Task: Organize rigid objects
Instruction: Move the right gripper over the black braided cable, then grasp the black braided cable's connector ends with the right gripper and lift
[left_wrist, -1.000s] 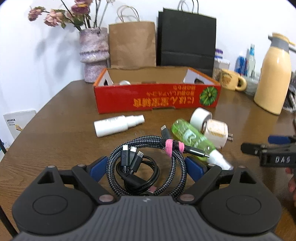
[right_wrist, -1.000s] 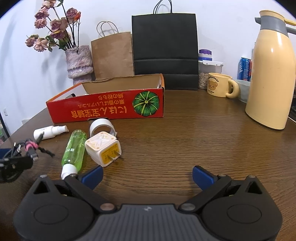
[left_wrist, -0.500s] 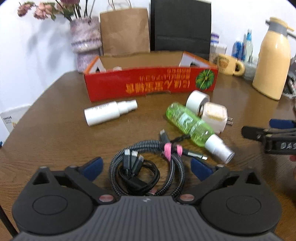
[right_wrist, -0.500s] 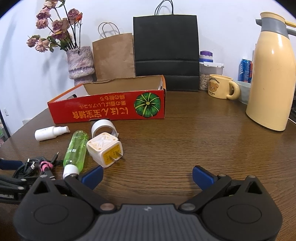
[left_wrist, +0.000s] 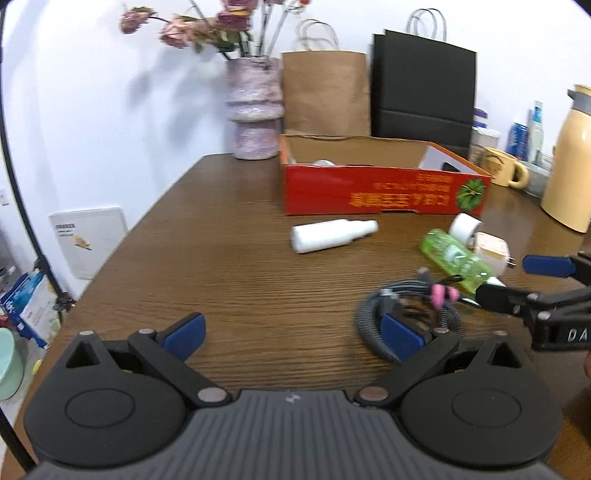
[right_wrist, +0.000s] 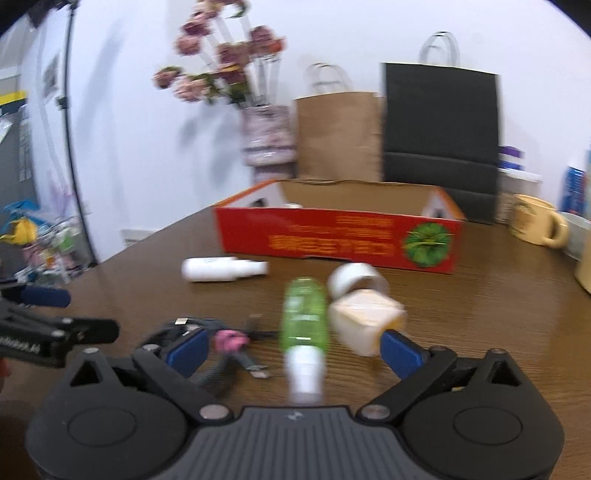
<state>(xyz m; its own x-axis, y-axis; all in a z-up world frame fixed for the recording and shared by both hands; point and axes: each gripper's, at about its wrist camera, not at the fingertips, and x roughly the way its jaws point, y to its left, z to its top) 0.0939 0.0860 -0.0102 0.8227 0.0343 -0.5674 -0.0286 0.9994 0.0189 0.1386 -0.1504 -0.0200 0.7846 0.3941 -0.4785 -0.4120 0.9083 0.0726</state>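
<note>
My left gripper (left_wrist: 291, 336) stands open over bare table. The braided cable bundle (left_wrist: 406, 302) with a pink tie lies by its right finger. A white spray bottle (left_wrist: 332, 236), a green bottle (left_wrist: 456, 258), a tape roll (left_wrist: 465, 226) and a white charger cube (left_wrist: 491, 251) lie in front of the red cardboard box (left_wrist: 384, 184). My right gripper (right_wrist: 293, 350) has its jaws closing. The green bottle (right_wrist: 303, 314) lies between them, cap toward me, and the pads are not touching it. The charger cube (right_wrist: 362, 321) sits at its right finger, the cable bundle (right_wrist: 225, 343) at its left.
A vase of flowers (left_wrist: 255, 110), a brown paper bag (left_wrist: 325, 92) and a black bag (left_wrist: 423, 81) stand behind the box. A mug (left_wrist: 502, 166) and a cream thermos (left_wrist: 570, 158) are at the far right. The table edge (left_wrist: 122, 240) runs along the left.
My left gripper moved left off the cable bundle, which stays on the table. My right gripper swung left, so the green bottle now lies between its jaws.
</note>
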